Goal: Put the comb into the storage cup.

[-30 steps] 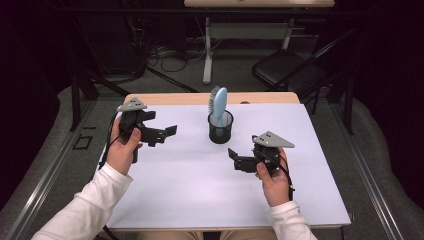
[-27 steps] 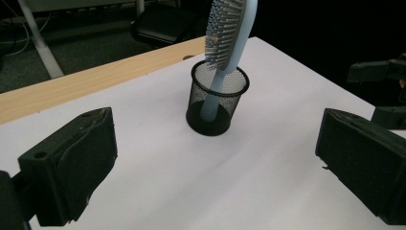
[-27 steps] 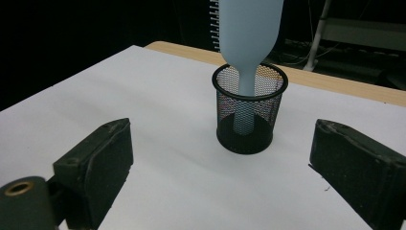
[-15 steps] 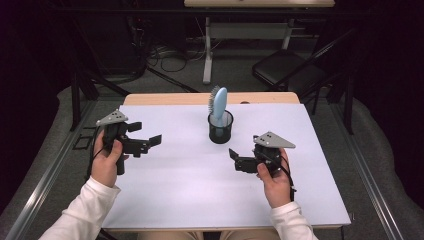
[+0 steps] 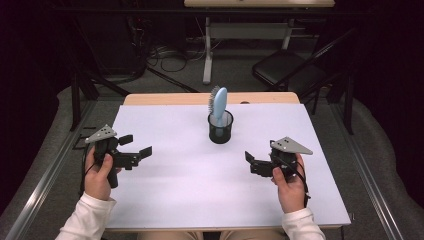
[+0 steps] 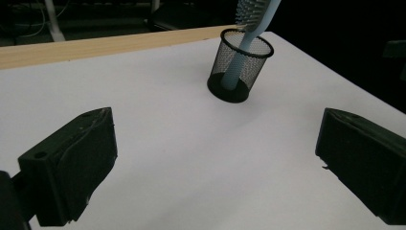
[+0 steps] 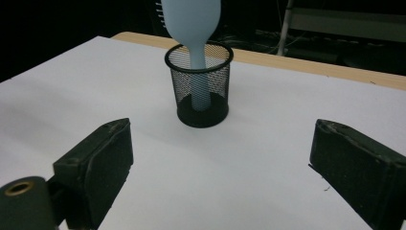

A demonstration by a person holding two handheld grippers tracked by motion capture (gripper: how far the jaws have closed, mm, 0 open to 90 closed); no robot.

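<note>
The left claw (image 5: 137, 149) hangs with jaws spread wide and empty over the white counter (image 5: 175, 200). The right claw (image 5: 254, 161) is likewise agape, holding nothing. Ahead of both and between them, well apart from each, a black mesh cup (image 5: 220, 127) stands upright, a pale blue hairbrush (image 5: 219, 106) standing in it.

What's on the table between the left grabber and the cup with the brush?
Nothing: in the left gripper view, bare white table lies between the left hand-held gripper and the mesh cup.
</note>
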